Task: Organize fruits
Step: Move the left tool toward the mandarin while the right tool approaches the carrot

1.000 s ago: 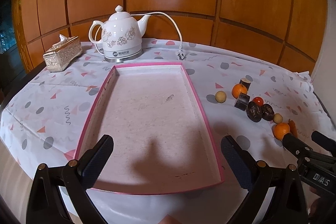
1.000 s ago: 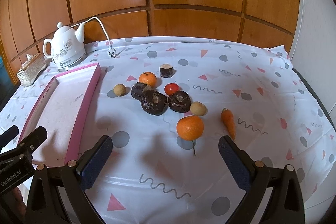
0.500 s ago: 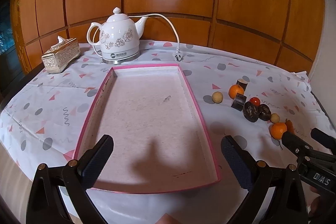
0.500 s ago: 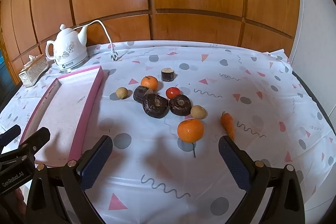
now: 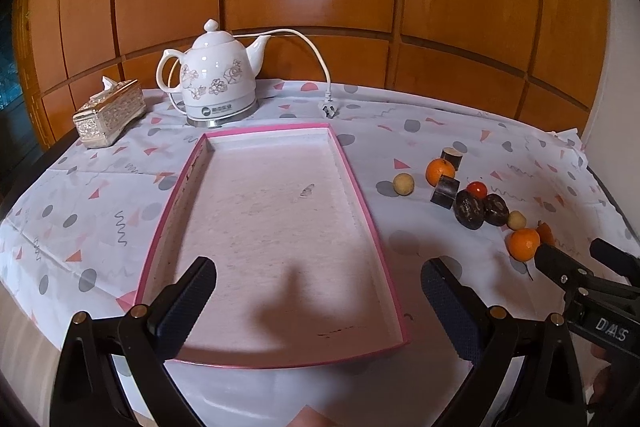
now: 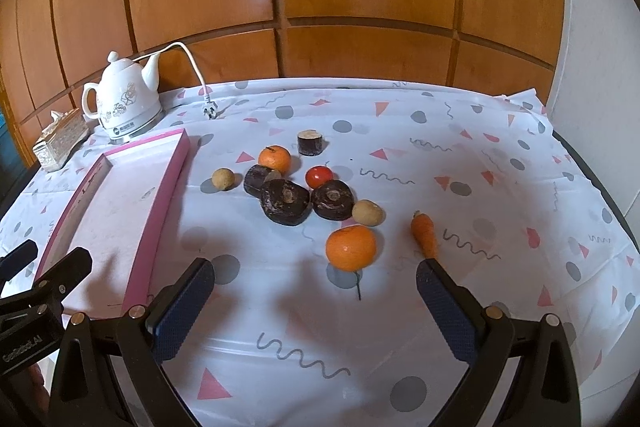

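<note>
- Nearest, the right claw (image 6: 316,301) hangs low over the desk (image 6: 500,195), its jaws spread wide with nothing between them; the left claw (image 5: 318,301) is likewise wide apart and holds nothing, above the near end of the pink tray (image 5: 362,195).
- Just ahead of the right claw lies the near orange (image 6: 351,247), roughly centred between the blue pads (image 6: 182,311), with a small carrot (image 6: 425,233) just beside it on the right.
- Judging from this, the step in hand is a first pick, and the near orange looks the natural choice: it likely wants the jaws lowered either side of its widest part and closed gently, as a round fruit may roll or squirt out.
- Keeping the right-hand finger clear of the carrot would avoid nudging it.
- Beyond it sits a tight cluster: two dark wrinkled fruits (image 6: 286,202), a dark cut piece, a small red fruit (image 6: 319,177), two pale round fruits (image 6: 367,212) and a far orange (image 6: 274,159); a dark stub (image 6: 310,143) stands apart behind.
- All the fruits lie on the desk right of the tray, which holds none.
- Farthest, a white kettle (image 5: 218,91) and a tissue box (image 5: 109,113) stand by the wooden wall.
- Hard to tell: what the dark fruits are, whether clustered pieces touch, and the tray's near corner, hidden by the left claw.
</note>
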`<move>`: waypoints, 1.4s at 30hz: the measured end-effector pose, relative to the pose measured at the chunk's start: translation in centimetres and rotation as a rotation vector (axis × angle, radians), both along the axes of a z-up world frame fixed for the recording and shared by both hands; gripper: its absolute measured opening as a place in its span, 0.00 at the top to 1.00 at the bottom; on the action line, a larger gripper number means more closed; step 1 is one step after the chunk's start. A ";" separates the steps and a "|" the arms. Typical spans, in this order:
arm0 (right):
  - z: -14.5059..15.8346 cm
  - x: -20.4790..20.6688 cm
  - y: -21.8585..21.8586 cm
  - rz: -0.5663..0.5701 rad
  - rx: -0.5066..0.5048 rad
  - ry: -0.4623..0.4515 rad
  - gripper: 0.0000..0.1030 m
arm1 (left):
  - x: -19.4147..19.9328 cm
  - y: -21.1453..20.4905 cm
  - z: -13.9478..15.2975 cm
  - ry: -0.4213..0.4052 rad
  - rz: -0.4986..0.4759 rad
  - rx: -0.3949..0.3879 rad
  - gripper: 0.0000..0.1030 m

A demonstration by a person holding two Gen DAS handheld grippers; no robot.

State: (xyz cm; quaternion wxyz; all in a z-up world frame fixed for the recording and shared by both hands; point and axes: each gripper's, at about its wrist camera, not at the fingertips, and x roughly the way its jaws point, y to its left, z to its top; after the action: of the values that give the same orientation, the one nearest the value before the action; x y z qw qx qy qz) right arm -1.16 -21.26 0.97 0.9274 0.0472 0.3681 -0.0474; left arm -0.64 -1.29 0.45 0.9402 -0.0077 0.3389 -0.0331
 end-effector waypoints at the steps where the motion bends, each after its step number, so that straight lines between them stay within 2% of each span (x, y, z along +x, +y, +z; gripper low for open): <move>1: 0.0 0.0 -0.2 -0.001 0.000 0.001 0.00 | 0.0 -0.1 0.0 0.001 -0.005 0.000 0.00; 4: 0.0 -0.1 -1.2 -0.015 0.015 0.000 0.00 | 0.0 -0.6 0.3 -0.009 -0.053 -0.008 0.00; 8: -0.4 -0.2 -4.0 -0.060 0.030 0.024 0.00 | 0.4 -2.0 1.0 -0.023 -0.184 -0.029 0.00; 11: -0.8 -0.5 -6.6 -0.133 0.035 0.050 0.00 | 1.1 -3.8 1.2 -0.001 -0.287 -0.013 0.00; 14: -1.1 -1.1 -9.2 -0.206 0.043 0.068 0.01 | 1.6 -5.4 1.4 0.016 -0.353 -0.034 0.00; 19: -1.9 -1.8 -11.7 -0.261 0.046 0.088 0.05 | 2.5 -8.2 0.7 0.073 -0.413 -0.022 0.00; 24: -2.6 -1.7 -12.0 -0.254 0.055 0.111 0.15 | 3.3 -9.6 -0.2 0.092 -0.388 -0.019 0.00; 26: -2.7 -1.4 -11.8 -0.234 0.056 0.113 0.33 | 3.6 -10.0 -0.3 0.099 -0.379 -0.035 0.00; 28: -2.7 -1.1 -11.6 -0.210 0.053 0.120 0.46 | 3.9 -10.7 -0.4 0.108 -0.388 -0.041 0.00; 30: -2.6 -0.8 -11.5 -0.186 0.050 0.119 0.55 | 4.4 -11.7 -0.6 0.123 -0.404 -0.052 0.11; 31: -2.5 -0.7 -11.4 -0.178 0.050 0.117 0.60 | 4.6 -12.1 -0.7 0.131 -0.409 -0.056 0.13; 34: -2.5 -0.4 -11.3 -0.140 0.058 0.120 0.62 | 5.1 -13.8 -1.2 0.160 -0.425 -0.078 0.16; 37: -2.7 0.4 -11.1 -0.093 0.075 0.122 0.66 | 5.2 -15.3 -1.7 0.160 -0.433 -0.056 0.17; 42: -3.0 2.2 -10.9 -0.016 0.101 0.125 0.75 | 6.3 -16.6 -2.5 0.207 -0.422 -0.085 0.31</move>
State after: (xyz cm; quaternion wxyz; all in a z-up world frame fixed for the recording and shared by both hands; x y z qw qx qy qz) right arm 1.02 -32.12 -2.06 0.8986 0.0937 0.4270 -0.0388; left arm 5.62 -17.91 -2.01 0.8716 0.0203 0.4258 -0.2421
